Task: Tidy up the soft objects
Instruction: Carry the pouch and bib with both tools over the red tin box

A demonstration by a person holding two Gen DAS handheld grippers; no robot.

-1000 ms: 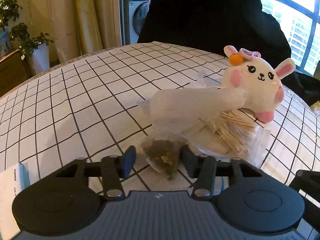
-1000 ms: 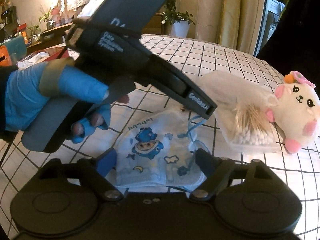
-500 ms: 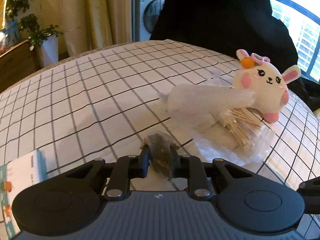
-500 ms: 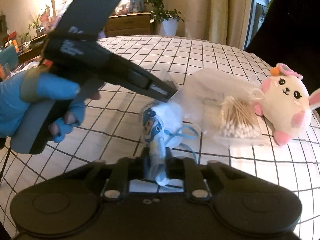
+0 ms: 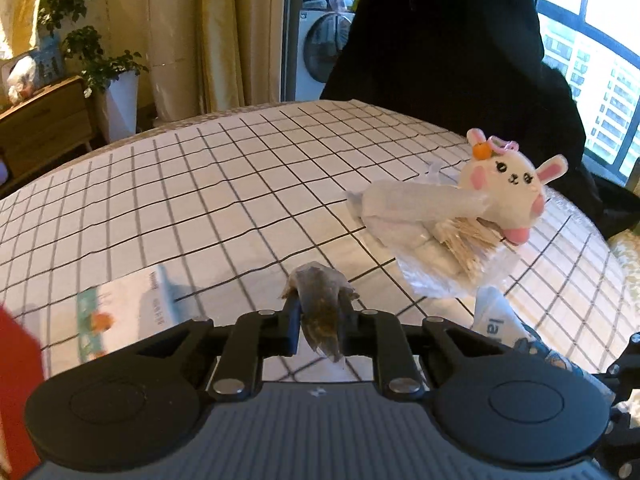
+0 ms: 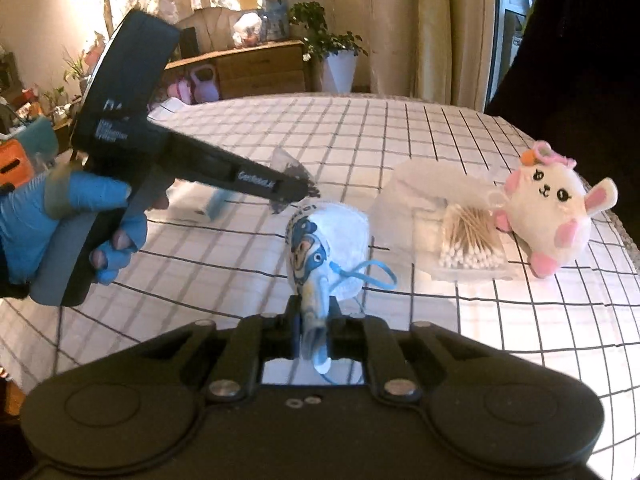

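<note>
My left gripper (image 5: 319, 320) is shut on a small tea bag (image 5: 320, 300) with brown leaves and holds it above the checked tablecloth (image 5: 200, 200). It also shows in the right wrist view (image 6: 294, 196), tea bag (image 6: 290, 168) at its tip. My right gripper (image 6: 314, 326) is shut on a child's face mask (image 6: 326, 240) with blue cartoon print and blue ear loops, lifted off the table. A white plush bunny (image 5: 508, 192) lies at the right, against a clear bag of cotton swabs (image 5: 452, 248).
A flat white packet with green print (image 5: 128, 316) lies on the cloth at the left. A red object (image 5: 16, 380) fills the left edge. A person in black (image 5: 440, 40) stands behind the table. A wooden cabinet (image 6: 256, 68) and plants stand beyond.
Both grippers closed on their items, then lifted them: the left raised the tea bag and drew left, the right raised the bunched mask off the cloth.
</note>
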